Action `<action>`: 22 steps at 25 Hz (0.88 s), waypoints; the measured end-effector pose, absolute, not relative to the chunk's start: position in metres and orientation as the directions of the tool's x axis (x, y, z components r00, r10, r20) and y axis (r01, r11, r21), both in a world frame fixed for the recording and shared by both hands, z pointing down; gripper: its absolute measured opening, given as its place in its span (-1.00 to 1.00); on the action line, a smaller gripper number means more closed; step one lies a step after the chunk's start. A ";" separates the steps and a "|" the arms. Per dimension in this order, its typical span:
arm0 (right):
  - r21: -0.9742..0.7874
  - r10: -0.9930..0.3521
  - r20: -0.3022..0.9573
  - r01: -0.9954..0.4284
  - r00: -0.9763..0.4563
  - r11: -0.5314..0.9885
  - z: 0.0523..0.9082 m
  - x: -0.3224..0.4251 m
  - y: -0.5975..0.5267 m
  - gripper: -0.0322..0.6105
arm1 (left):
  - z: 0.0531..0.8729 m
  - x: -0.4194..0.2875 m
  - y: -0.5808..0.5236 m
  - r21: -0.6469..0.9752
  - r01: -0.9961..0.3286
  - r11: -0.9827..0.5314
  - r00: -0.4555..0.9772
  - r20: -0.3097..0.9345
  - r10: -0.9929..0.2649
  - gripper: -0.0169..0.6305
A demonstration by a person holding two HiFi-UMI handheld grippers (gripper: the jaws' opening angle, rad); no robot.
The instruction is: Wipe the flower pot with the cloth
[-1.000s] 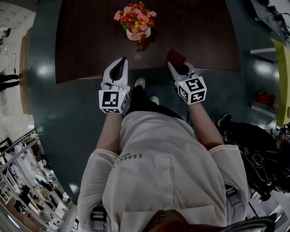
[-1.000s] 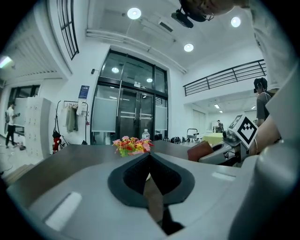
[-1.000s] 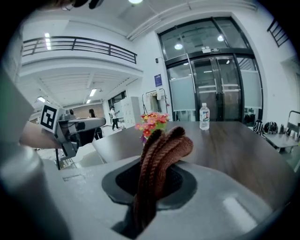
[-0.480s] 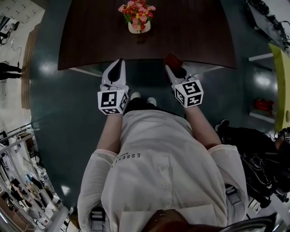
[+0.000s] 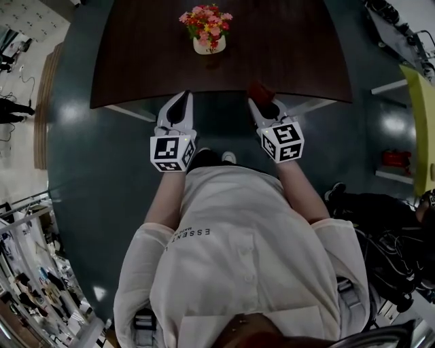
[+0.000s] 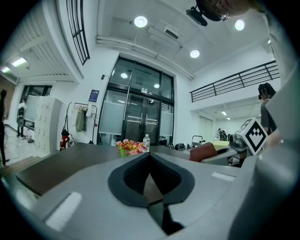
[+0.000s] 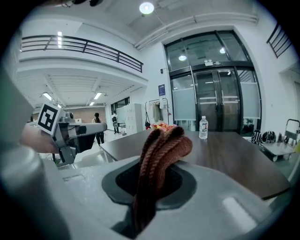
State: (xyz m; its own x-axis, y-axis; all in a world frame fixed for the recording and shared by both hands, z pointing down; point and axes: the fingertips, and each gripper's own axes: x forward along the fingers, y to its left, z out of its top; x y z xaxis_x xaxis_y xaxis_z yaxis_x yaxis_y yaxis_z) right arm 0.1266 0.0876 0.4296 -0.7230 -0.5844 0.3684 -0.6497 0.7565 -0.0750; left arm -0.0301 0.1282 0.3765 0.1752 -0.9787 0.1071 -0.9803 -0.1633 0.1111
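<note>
The white flower pot [image 5: 206, 45], full of pink and red flowers [image 5: 204, 20], stands on the far side of the dark wooden table [image 5: 285, 47]. My left gripper [image 5: 179, 102] is shut and empty at the table's near edge, pointing at the flowers [image 6: 131, 146]. To its right, my right gripper [image 5: 261, 102] is shut on a folded red-brown cloth [image 5: 259, 90], which sticks up out of its jaws [image 7: 161, 152]. Both grippers are well short of the pot. The pot itself is hidden behind the jaws in both gripper views.
A clear water bottle [image 7: 203, 127] stands on the table beyond the flowers. The floor around it is dark and glossy. A yellow-edged shelf unit [image 5: 416, 102] stands at the right, cluttered desks at the lower left, and people walk far to the left [image 5: 12, 109].
Both grippers have drawn back from over the table to its near edge, and the pot now lies farther from them. The cloth stays in the right gripper. Little has moved in the last half second.
</note>
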 end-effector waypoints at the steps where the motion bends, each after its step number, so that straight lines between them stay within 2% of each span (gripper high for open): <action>1: -0.073 -0.585 0.367 -0.650 -0.723 0.757 0.429 0.127 0.088 -0.75 | 0.377 -0.029 0.129 0.110 -0.980 -0.167 0.179 0.108 -0.978 -0.91; 22: -0.050 -0.567 0.375 -0.627 -0.733 0.777 0.429 0.129 0.090 -0.75 | 0.383 -0.027 0.134 0.102 -0.983 -0.156 0.169 0.135 -0.976 -0.91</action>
State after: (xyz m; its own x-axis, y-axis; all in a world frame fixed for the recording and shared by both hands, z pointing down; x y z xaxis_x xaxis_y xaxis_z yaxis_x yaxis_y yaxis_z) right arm 0.1289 0.0905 0.4294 -0.7332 -0.5673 0.3750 -0.6270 0.7775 -0.0498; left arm -0.0265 0.1345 0.3830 0.1690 -0.9763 0.1354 -0.9825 -0.1559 0.1019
